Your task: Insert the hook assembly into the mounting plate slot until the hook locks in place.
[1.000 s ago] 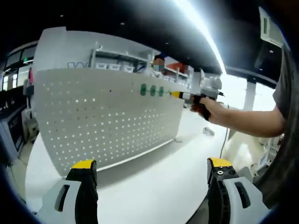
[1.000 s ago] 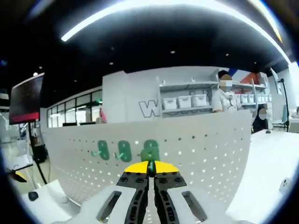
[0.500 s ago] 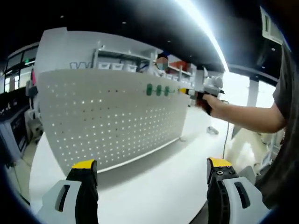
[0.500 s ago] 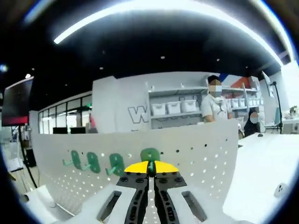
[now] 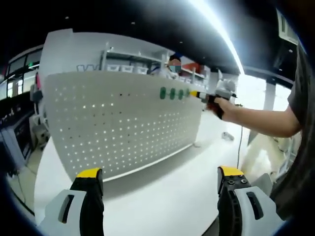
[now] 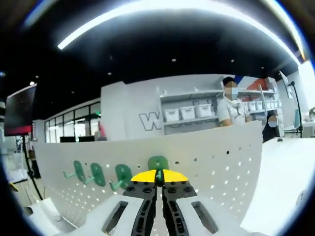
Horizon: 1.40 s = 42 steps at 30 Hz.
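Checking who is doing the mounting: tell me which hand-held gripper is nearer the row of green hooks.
Right. The right hand-held gripper is at the green hooks, shut on one. The left hand-held gripper hangs open, well back from the pegboard.

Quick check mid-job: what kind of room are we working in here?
Probably a workshop or lab: a white pegboard panel with green hooks stands on a white table, and shelving with storage bins lines the back wall.

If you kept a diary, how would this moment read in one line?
right gripper: shut on green hook at pegboard | left gripper: open | mounted hooks: three
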Available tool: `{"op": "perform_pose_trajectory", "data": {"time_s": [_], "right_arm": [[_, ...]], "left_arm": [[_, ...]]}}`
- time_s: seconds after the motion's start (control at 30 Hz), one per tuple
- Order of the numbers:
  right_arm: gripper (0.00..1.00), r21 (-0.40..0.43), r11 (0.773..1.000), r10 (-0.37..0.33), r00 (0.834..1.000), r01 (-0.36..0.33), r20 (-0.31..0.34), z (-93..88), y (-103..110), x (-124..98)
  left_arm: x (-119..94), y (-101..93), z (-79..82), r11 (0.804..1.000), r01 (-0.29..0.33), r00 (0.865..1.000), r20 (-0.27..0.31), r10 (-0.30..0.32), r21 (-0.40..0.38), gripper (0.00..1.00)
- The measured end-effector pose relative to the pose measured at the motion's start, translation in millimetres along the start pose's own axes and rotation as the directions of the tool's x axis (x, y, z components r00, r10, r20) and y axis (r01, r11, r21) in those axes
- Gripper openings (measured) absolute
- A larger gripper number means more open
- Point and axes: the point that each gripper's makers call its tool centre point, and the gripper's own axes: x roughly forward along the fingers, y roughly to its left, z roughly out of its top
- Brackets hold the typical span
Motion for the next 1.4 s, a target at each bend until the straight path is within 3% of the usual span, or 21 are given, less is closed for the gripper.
{"op": "perform_pose_trajectory", "data": {"time_s": [0.43,0.67,0.77,0.83,0.93,1.2,1.33,1.4], "right_arm": [[0.0,0.008,1.0,-0.009,1.0,0.009,0.0,-7.3,-1,5],[0.0,-0.037,0.999,0.014,1.0,-0.014,0.008,-7.9,0,5],[0.01,-0.098,0.995,0.029,0.997,-0.035,-0.067,-10.0,1,1],[0.06,-0.105,0.994,0.021,0.998,-0.027,-0.066,-9.7,-1,-1],[0.14,-0.063,0.998,0.014,0.995,-0.021,-0.098,-14.3,-1,-13],[0.43,-0.089,0.996,0.017,0.988,-0.031,-0.153,-22.6,11,-53],[0.46,-0.12,0.99,0.044,0.98,-0.068,-0.194,-35.4,23,-83],[0.49,-0.178,0.979,0.055,0.973,-0.097,-0.223,-43.4,30,-100]], "left_arm": [[3,0.3,-5.2,1.0,-0.003,1.0,-0.014,0.003,-0.005,0.97],[3,0.7,-8.0,1.0,-0.004,1.0,-0.018,0.003,-0.008,0.97],[5,-1.7,-5.1,1.0,-0.002,1.0,-0.013,0.002,0.023,0.97],[5,-2.3,-2.9,1.0,0.003,1.0,-0.011,-0.002,0.018,0.98],[3,-3.9,0.3,1.0,0.012,1.0,0.0,-0.012,0.001,1.0],[-8,0.7,-4.3,1.0,0.001,1.0,-0.014,-0.001,0.003,1.0],[-10,1.4,-6.6,1.0,-0.002,1.0,-0.023,0.002,-0.006,1.0],[-11,0.7,-7.5,1.0,0.0,1.0,-0.026,0.0,-0.008,1.0]]}}
